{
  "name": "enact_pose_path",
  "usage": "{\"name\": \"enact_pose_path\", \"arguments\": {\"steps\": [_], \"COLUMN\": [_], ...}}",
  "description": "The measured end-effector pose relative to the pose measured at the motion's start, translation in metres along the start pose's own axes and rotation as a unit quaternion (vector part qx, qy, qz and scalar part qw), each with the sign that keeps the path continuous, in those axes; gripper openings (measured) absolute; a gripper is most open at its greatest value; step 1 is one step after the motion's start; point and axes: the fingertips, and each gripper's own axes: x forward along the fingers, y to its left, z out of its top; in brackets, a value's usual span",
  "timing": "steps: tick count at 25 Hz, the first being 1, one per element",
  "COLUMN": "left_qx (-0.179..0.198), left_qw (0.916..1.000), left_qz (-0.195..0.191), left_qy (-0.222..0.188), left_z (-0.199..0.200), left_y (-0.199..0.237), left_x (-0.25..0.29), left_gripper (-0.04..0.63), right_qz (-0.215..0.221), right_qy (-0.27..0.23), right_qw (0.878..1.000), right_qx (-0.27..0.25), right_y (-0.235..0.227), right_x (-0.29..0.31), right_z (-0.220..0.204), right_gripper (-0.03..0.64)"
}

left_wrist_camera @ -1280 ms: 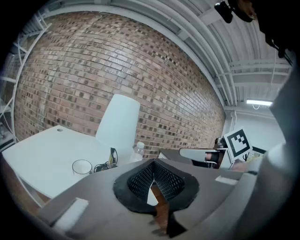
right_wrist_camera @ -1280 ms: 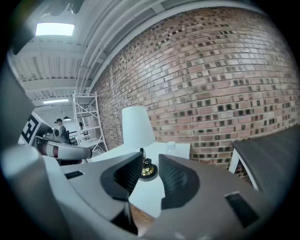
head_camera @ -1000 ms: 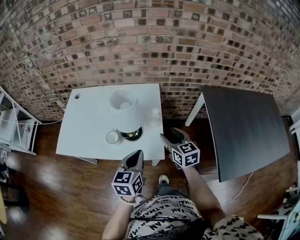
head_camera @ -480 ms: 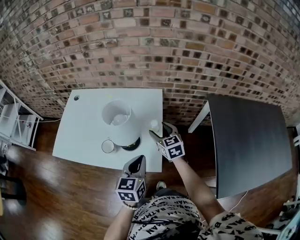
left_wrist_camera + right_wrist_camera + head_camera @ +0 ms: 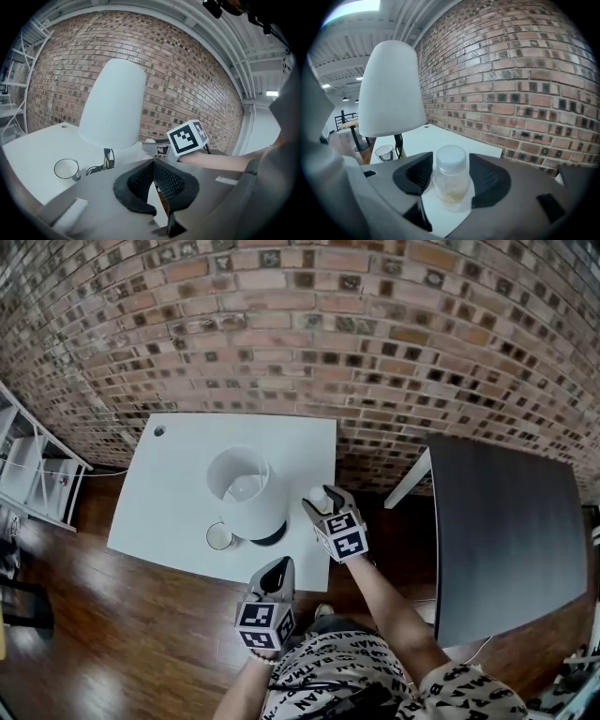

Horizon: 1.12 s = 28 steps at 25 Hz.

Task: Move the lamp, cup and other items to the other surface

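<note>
Presently, head view: white table (image 5: 159, 493) bears lamp (image 5: 242, 486) and cup (image 5: 219, 536). Right gripper (image 5: 319, 500) sits over the table's near corner, with the lamp just to its left. Left gripper (image 5: 277, 563) hangs short of the table edge, cup ahead and to its left. Dark table (image 5: 506, 521) lies well apart, off to the right gripper's right.

Left gripper view: jaws closed tip to tip, nothing between them. Lamp and cup stand ahead-left.

Right gripper view: clear jar (image 5: 451, 180), white-lidded, stands on the table between the jaws, which have just been closing. Pads appear to meet its sides below the lid.

Hazards, as judged: the smooth jar may slip or tip if lifted on a light pinch. Swinging leftward risks clipping the lamp shade.
</note>
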Motion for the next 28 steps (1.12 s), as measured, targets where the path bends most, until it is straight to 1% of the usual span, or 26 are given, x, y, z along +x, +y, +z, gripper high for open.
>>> {"name": "enact_pose_path", "arguments": {"steps": [3, 4, 8, 13, 18, 22, 25, 28], "left_qx": [-0.001, -0.001, 0.002, 0.017, 0.033, 0.051, 0.073, 0.096], "left_qw": [1.0, 1.0, 0.9999, 0.9994, 0.9972, 0.9935, 0.9878, 0.9794], "left_qz": [-0.001, -0.002, -0.008, -0.028, -0.067, -0.1, -0.136, -0.174], "left_qy": [0.002, 0.003, 0.008, 0.008, 0.011, 0.015, 0.025, 0.035], "left_z": [-0.001, -0.002, -0.006, -0.001, 0.004, 0.005, -0.001, -0.008], "left_y": [0.002, 0.002, 0.0, -0.002, -0.011, -0.026, -0.045, -0.069], "left_x": [0.0, 0.001, 0.001, -0.001, -0.008, -0.017, -0.024, -0.036], "left_gripper": [0.0, 0.0, 0.0, 0.0, 0.0, 0.0, 0.0, 0.0], "right_qz": [-0.008, -0.01, -0.015, -0.04, -0.082, -0.121, -0.152, -0.189], "right_qy": [0.001, 0.0, 0.003, -0.009, -0.016, -0.023, -0.029, -0.025], "right_qw": [1.0, 1.0, 1.0, 0.999, 0.996, 0.992, 0.986, 0.978], "right_qx": [-0.01, -0.012, -0.013, -0.003, 0.014, 0.034, 0.065, 0.082], "right_y": [-0.001, -0.002, -0.004, -0.008, -0.016, -0.018, -0.013, -0.006], "right_x": [0.002, 0.002, -0.002, -0.029, -0.071, -0.115, -0.155, -0.196], "right_z": [0.0, 0.001, 0.002, 0.007, 0.011, 0.009, 0.004, -0.013], "right_gripper": [0.255, 0.216, 0.212, 0.21, 0.21, 0.21, 0.21, 0.21]}}
